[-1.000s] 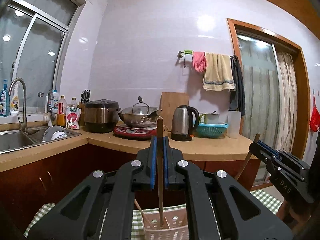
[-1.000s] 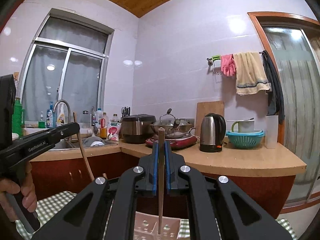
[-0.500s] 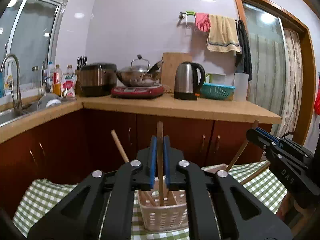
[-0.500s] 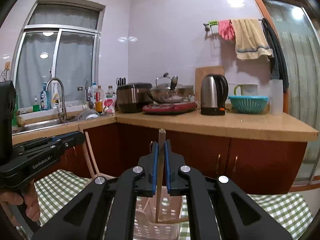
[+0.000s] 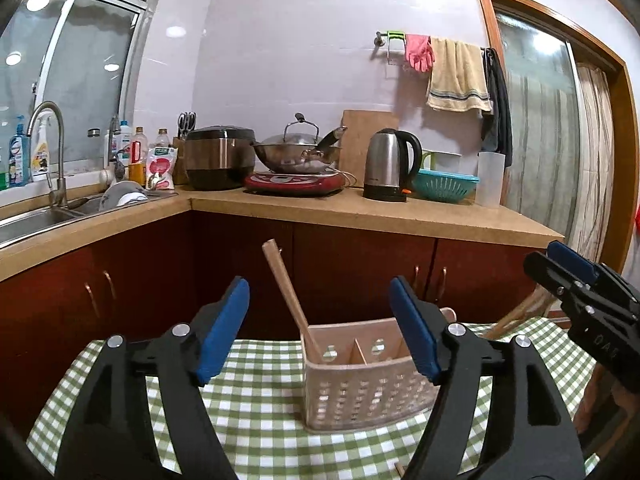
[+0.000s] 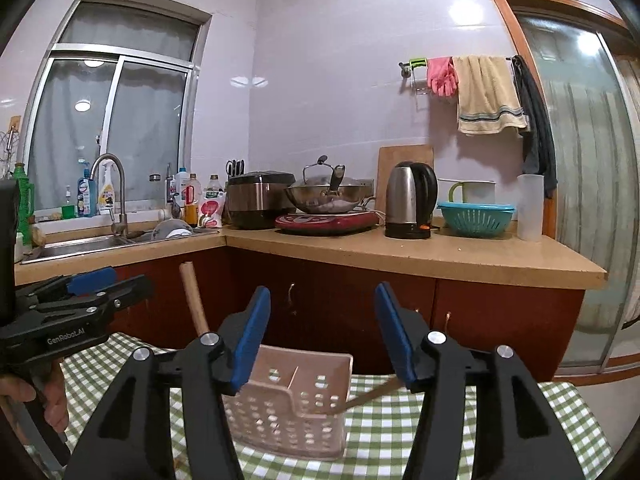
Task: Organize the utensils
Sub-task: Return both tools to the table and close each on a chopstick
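Left wrist view: left gripper (image 5: pixel 320 328) and right gripper (image 6: pixel 322 332) jaws were opening, empty — both chopsticks just released into the caddy (image 5: pixel 360 396); drop done.

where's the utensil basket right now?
The perforated utensil basket stands on the green checked tablecloth, centre-low in both wrist views, just beyond the opening left gripper, in front of the red-brown cabinets. A wooden stick leans in its left compartment.

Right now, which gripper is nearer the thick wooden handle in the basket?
Left. The wooden handle shows between the left gripper's opening jaws, untouched; the right gripper, jaws also opening and empty, is off to its right, facing the basket.
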Demonstrator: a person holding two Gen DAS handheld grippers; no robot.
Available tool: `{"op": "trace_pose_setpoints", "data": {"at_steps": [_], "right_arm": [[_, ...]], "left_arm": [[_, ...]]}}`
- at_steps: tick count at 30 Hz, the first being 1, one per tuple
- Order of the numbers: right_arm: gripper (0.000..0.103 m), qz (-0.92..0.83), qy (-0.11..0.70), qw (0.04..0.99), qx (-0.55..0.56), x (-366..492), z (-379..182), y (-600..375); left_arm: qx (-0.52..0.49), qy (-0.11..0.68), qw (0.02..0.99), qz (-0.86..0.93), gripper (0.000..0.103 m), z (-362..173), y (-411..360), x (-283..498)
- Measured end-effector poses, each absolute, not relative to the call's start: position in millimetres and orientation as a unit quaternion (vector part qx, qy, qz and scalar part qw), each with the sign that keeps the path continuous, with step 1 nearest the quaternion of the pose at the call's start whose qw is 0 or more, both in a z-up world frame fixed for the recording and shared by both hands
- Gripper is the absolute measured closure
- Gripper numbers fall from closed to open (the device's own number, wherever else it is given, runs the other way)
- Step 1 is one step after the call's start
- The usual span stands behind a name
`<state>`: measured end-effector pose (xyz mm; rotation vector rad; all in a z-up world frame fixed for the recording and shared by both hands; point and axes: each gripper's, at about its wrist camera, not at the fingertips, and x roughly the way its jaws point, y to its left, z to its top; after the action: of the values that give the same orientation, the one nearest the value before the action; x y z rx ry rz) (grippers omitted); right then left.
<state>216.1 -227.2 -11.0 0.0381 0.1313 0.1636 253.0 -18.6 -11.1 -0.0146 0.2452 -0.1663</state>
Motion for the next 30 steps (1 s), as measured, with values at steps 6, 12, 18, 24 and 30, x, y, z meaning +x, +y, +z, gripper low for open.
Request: {"op": "trace_pose_setpoints", "data": {"at_steps": [6,12,18,24,30], "right_arm": [[0.048,0.087,0.078,0.993,0.027,179,-16,-228],[0.048,0.088,0.105,0.99,0.029,142,-40,-223],[0.048,0.083,0.135,0.987,0.029,108,-71,-222],[0.048,0.081,0.176,0.98,0.034,83,-103,-220],[0.048,0.094,0.219,0.971,0.03,64,-137,-209]], "left_arm": [[0.004,0.117,0.991,-0.064,0.028,-16,-12,212],[-0.004,0.145,0.988,-0.057,0.028,-39,-5,176],[-0.019,0.176,0.983,-0.043,0.028,-68,5,143],[-0.023,0.199,0.98,-0.021,0.028,-93,16,116],[-0.018,0.229,0.973,-0.013,0.028,-118,20,95]]}}
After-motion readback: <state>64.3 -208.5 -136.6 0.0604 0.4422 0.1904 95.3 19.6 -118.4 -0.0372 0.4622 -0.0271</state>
